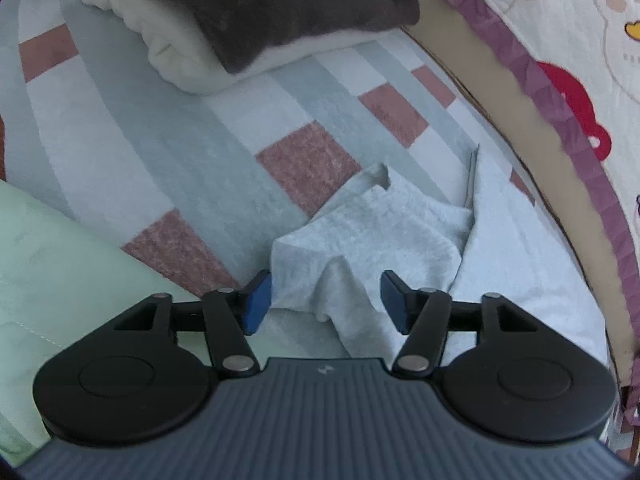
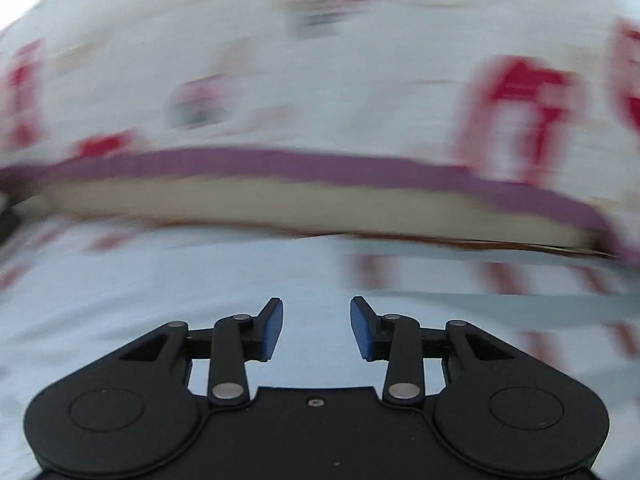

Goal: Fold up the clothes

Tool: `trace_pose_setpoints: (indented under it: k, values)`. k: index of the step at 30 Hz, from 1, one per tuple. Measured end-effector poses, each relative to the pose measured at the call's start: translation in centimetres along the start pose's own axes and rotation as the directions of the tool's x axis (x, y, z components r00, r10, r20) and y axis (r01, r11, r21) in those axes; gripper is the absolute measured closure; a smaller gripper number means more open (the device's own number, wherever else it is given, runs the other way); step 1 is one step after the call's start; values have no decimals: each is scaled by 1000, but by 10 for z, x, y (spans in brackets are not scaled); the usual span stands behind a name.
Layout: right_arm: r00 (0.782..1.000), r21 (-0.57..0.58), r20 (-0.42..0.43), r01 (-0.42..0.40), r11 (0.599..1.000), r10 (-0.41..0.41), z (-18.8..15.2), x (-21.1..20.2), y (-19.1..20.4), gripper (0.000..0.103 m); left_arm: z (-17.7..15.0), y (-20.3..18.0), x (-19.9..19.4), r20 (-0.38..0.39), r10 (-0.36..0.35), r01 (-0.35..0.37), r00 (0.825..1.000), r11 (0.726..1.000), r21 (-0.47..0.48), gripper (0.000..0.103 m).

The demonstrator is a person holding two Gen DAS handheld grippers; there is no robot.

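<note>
Two grippers in our hands, both with fingers apart and gripping nothing. Our left gripper [image 1: 325, 302] points down at a crumpled pale-blue garment [image 1: 384, 236]; its blue pads [image 1: 256, 304] stand either side of a raised fold, the left pad at the cloth's edge, the right one clear of it, no pinch. The garment lies on a checked bedspread [image 1: 168, 148] of pale blue, white and dusty pink squares, close to a beige strip [image 1: 516, 120] with a purple ruffled border [image 1: 532, 68] and a white fabric printed with red shapes [image 1: 580, 12] behind it. Further off on the bedspread sits a folded stack [image 1: 240, 20], dark grey on white. A pale green cloth [image 1: 48, 264] lies at the near left. Our right gripper [image 2: 316, 328] is over pale blue cloth [image 2: 140, 300]; that view is motion-blurred, nothing between its fingers.
</note>
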State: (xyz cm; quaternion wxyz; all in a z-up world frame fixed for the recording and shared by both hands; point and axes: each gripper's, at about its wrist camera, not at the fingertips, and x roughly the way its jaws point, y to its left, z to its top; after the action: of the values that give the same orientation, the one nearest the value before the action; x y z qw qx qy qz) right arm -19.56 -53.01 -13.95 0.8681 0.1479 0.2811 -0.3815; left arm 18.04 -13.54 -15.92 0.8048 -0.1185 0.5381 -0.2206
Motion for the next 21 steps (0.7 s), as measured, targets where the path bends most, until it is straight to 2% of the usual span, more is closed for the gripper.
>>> trace_pose_setpoints:
  k: [2,4,5,6,7,8,10,11,13,14,16,18,19,21]
  values:
    - [984,-70,-49,-173,982,170,-3,12,51,60,-1,-3,2,13,1,-2,1000,1000,20,35]
    - [946,-127,-110,-318,939,305,-8,23,101,59,-2,-7,4,32,0,-2,999,999,48,38]
    - [919,-160,-144,-388,908,368,-12,28,128,59,-2,-10,5,45,-4,0,999,997,83,80]
    - [894,-188,-170,-442,877,414,-16,31,149,58,-2,-15,3,54,-7,0,999,992,130,96]
    - [872,-215,-194,-485,848,450,-19,34,169,58,-2,-20,0,61,-7,-4,998,984,178,98]
    - [856,-243,-213,-514,823,472,-23,34,188,58,-3,-25,-13,108,5,-30,994,972,234,98]
    - [844,-288,-248,-534,795,476,-33,30,213,58,-8,-34,-45,226,18,-94,974,939,331,97]
    - [839,-293,-261,-540,789,477,-37,27,218,57,-10,-31,-54,241,4,-86,970,939,334,97]
    - [830,-275,-292,-549,789,475,-44,27,211,53,-14,-16,-52,182,13,-60,983,965,254,97]
    - [827,-263,-309,-549,793,470,-48,27,204,53,-16,-8,-43,129,42,-71,991,971,227,96]
    - [833,-240,-355,-521,819,425,-57,35,195,53,-15,4,-28,48,106,-113,993,977,180,92]
    - [846,-234,-385,-475,848,368,-66,39,184,53,-9,9,-32,70,133,-143,989,977,158,87]
    - [853,-226,-385,-458,860,353,-68,38,178,53,-8,6,-38,117,183,-202,976,963,178,86]
    - [864,-201,-380,-426,882,331,-70,35,164,53,-7,-2,-50,231,264,-316,937,920,233,86]
